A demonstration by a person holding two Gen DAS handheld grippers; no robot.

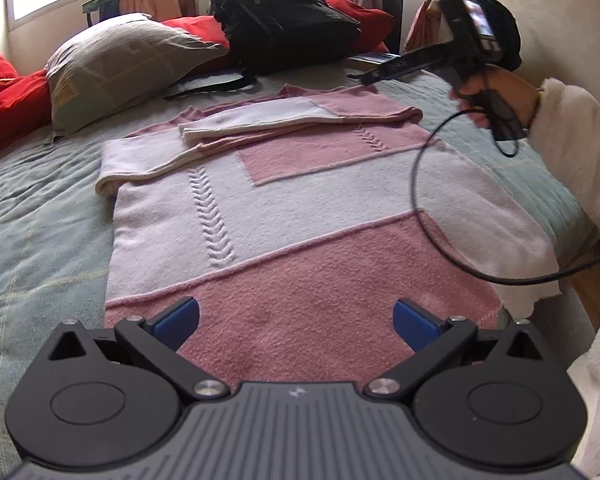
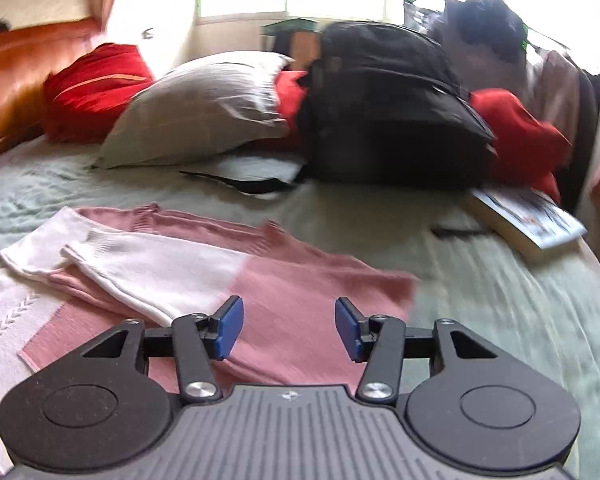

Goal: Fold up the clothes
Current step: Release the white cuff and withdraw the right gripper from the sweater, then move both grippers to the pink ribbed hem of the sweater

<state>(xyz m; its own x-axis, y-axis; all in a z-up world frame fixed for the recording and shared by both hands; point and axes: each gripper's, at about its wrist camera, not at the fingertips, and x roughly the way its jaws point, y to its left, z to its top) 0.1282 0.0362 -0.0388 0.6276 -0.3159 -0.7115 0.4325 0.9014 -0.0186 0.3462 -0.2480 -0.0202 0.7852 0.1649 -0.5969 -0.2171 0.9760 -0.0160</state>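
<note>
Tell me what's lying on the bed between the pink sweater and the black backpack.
Mostly bare green bedspread. In the right wrist view, only a black strap trails from the backpack toward the sweater; a book lies off to the right.

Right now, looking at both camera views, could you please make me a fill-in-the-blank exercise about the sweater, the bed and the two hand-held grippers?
1. The pink and white sweater lies flat with both sleeves folded across its ____.
2. The left hand-held gripper hovers over the hem with its jaws ____.
3. Behind the sweater, a ____ backpack stands beside the grey pillow.
4. The right hand-held gripper holds ____.

Missing words: chest; open; black; nothing
</note>
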